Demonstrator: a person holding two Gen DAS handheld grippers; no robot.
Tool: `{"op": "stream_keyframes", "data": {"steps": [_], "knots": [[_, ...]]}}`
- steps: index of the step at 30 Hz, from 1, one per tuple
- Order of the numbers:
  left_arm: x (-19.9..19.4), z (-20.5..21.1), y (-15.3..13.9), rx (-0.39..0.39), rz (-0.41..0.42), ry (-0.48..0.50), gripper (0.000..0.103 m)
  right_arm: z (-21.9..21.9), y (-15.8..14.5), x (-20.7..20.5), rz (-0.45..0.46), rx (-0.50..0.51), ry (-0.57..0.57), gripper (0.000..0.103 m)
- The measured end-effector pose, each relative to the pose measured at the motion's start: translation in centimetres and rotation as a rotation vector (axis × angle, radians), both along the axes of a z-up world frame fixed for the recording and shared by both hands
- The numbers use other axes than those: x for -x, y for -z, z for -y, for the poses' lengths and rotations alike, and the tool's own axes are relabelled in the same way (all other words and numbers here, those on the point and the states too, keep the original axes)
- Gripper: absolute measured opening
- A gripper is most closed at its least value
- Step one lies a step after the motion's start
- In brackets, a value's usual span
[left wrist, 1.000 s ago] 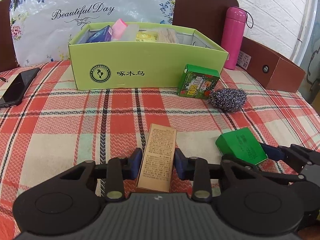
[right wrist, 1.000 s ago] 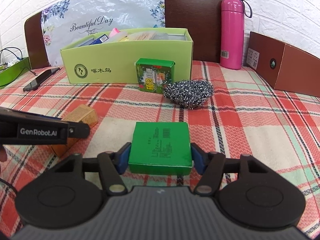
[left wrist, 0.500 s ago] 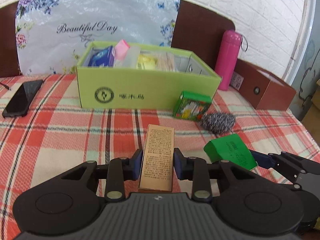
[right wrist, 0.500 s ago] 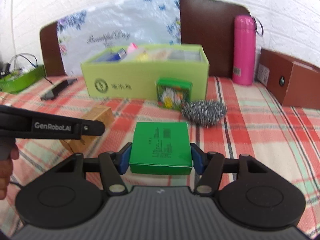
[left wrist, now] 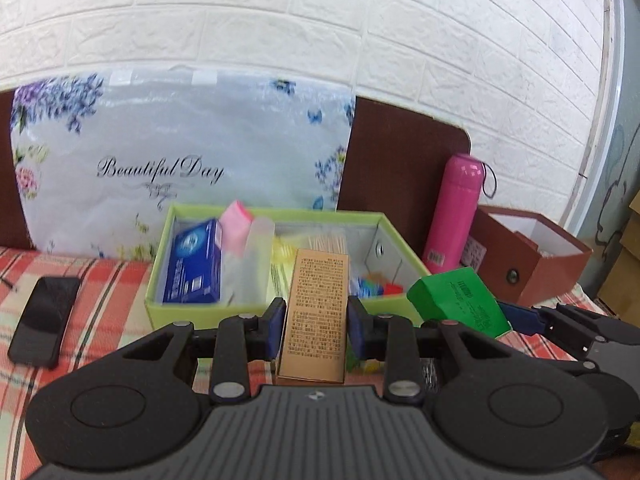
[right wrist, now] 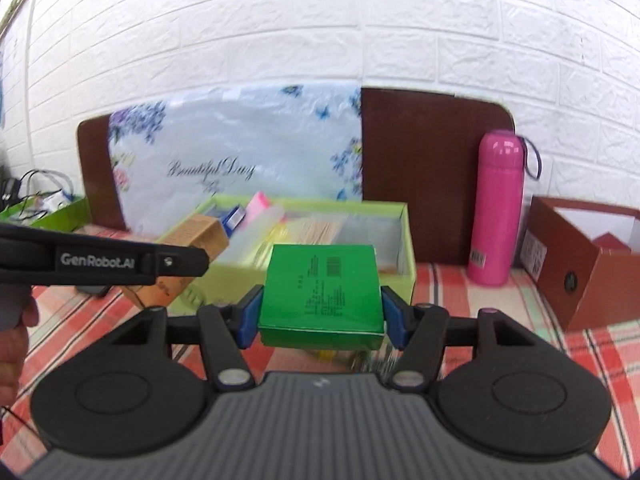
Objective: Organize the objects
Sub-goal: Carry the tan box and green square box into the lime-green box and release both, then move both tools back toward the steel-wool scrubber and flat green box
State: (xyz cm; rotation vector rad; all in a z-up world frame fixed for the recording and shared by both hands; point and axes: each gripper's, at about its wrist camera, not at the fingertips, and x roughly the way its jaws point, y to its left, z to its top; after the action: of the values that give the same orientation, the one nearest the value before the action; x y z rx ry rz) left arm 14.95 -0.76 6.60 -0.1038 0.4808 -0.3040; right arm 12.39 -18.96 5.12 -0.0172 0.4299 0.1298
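Plaid tablecloth (left wrist: 104, 292); left gripper (left wrist: 316, 326) clamps tan box (left wrist: 316, 312), right gripper (right wrist: 320, 316) green box (right wrist: 322, 292).

Two matte black handheld grippers are shown. The left gripper (left wrist: 316, 330) and right gripper (right wrist: 322, 316) each have blue finger pads (right wrist: 249, 316), silver pivot screws, two round discs and a ribbed grey centre plate. "GenRobot.AI" is printed in white on one side. Bare skin, probably a hand (right wrist: 14, 344), is glimpsed.

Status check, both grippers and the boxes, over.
Left gripper shut on tan box. Right gripper shut on green box. Both held up near lime-green bin, already crowded: blue carton, pink item.
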Motion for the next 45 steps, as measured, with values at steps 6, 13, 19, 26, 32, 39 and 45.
{"op": "stream_keyframes", "data": {"steps": [6, 13, 19, 26, 32, 39, 45], "knots": [[-4.3, 0.6, -0.9, 0.006, -0.002, -0.009, 0.034, 0.6, 0.0, -4.8, 0.006, 0.023, 0.032, 0.059], [-8.6, 0.9, -0.1, 0.027, -0.04, -0.001, 0.034, 0.7, 1.6, -9.3, -0.017, 0.059, 0.045, 0.059], [-10.8, 1.1, 1.1, 0.032, -0.057, -0.007, 0.034, 0.2, 2.7, -11.4, -0.015, 0.099, 0.035, 0.06], [-9.2, 0.5, 1.6, -0.001, 0.017, -0.04, 0.092, -0.6, 4.6, -10.8, -0.02, 0.185, -0.006, 0.088], [-8.2, 0.2, 1.2, -0.013, -0.007, -0.069, 0.092, -0.1, 4.0, -9.4, -0.006, 0.153, 0.024, 0.094], [-5.2, 0.5, -0.8, -0.037, -0.033, -0.082, 0.092, 0.3, 1.9, -5.9, 0.052, 0.133, 0.042, 0.101], [-1.7, 0.7, -1.8, -0.041, -0.028, -0.082, 0.092, 0.9, 0.9, -1.8, 0.063, 0.083, 0.046, 0.103]]}}
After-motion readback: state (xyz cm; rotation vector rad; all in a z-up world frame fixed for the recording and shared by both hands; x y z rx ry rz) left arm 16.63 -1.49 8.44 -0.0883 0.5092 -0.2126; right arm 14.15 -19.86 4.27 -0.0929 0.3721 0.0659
